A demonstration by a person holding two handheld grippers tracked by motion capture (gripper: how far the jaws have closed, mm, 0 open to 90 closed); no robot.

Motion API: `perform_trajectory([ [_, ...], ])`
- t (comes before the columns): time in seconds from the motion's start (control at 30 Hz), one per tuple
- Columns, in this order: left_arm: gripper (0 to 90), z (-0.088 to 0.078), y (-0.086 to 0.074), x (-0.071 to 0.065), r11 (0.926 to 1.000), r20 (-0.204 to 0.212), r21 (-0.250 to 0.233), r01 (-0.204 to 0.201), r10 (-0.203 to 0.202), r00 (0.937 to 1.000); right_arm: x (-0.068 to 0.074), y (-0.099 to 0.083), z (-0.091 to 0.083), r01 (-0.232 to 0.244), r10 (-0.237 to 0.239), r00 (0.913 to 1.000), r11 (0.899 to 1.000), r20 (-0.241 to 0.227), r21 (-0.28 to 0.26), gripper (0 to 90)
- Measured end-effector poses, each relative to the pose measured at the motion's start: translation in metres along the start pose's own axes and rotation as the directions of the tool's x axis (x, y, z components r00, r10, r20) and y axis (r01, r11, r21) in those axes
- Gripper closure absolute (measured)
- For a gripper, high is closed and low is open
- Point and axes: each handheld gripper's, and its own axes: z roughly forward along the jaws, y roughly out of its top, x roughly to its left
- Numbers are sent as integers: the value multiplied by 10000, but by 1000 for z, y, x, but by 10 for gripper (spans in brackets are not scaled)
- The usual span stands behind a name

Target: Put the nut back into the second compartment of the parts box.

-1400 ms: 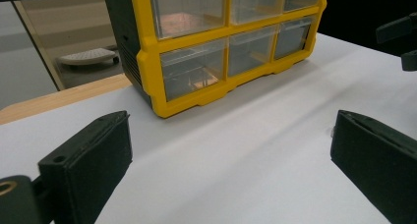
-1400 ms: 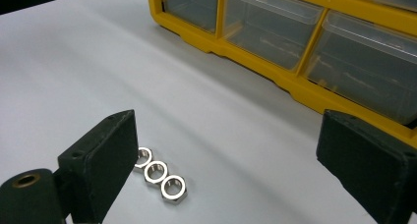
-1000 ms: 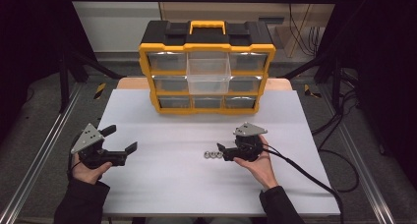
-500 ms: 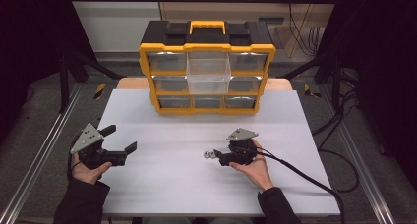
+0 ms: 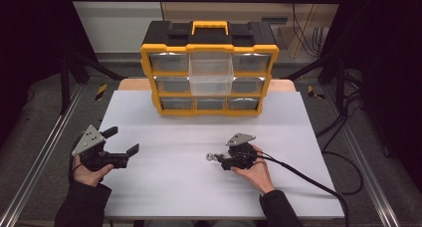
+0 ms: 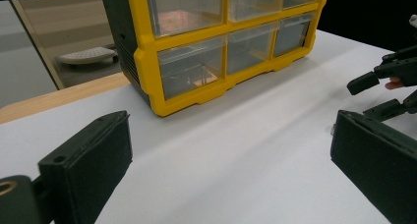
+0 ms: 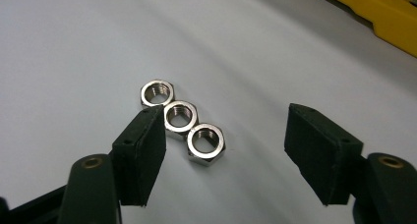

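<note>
nuts (image 7: 181,126) lie in a touching row between my right gripper (image 7: 231,153) jaws, which have just been closing but grip nothing yet; i should centre on one nut before squeezing. left gripper (image 5: 122,143) open.

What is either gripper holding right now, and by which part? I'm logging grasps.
Nothing is held. The right gripper has been closing around three shiny steel hex nuts, pads not pressing; the left gripper is open.
</note>
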Motion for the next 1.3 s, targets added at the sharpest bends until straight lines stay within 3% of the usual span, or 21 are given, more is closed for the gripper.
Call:
perform_trajectory([
  [0.63,16,1,-1,0,10000,19,23,31,-31,10000,2,-5,8,377,-359,9984,9985,-437,406,567],
  [0.8,16,1,-1,0,10000,29,29,25,-25,10000,2,-5,8,671,-650,9965,9970,-517,397,598],
  [0.9,16,1,-1,0,10000,49,54,14,-15,10000,3,-5,8,548,-525,9972,9977,-540,411,618],
  [1.0,16,1,-1,-1,10000,53,43,13,-13,10000,2,-6,8,807,-775,9948,9956,-659,482,660],
  [1.3,17,1,-1,0,10000,50,50,15,-16,10000,1,-6,8,889,-848,9939,9944,-701,574,697],
])
